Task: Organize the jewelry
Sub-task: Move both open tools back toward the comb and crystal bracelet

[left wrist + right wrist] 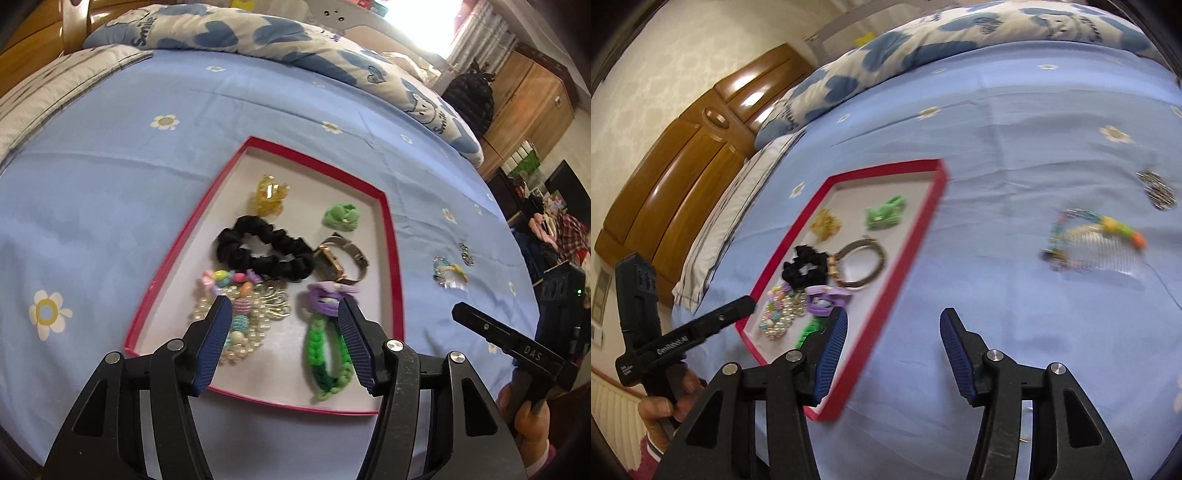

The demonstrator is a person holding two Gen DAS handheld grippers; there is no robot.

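We note the red tray [388, 229] holding scrunchie [264, 251], watch [340, 262], beads [236, 317]; comb [1097, 240] lies outside it. Both grippers [284, 343] [894, 354] gape, empty.

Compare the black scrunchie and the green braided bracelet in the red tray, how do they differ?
The black scrunchie is puffy, ruffled fabric in one dark colour; the green braided bracelet is a thin woven band in light and dark green. The scrunchie lies mid-tray beside the watch; the bracelet lies at the near edge, between the open left gripper fingers in the left wrist view. Both are closed loops lying flat inside the red tray.
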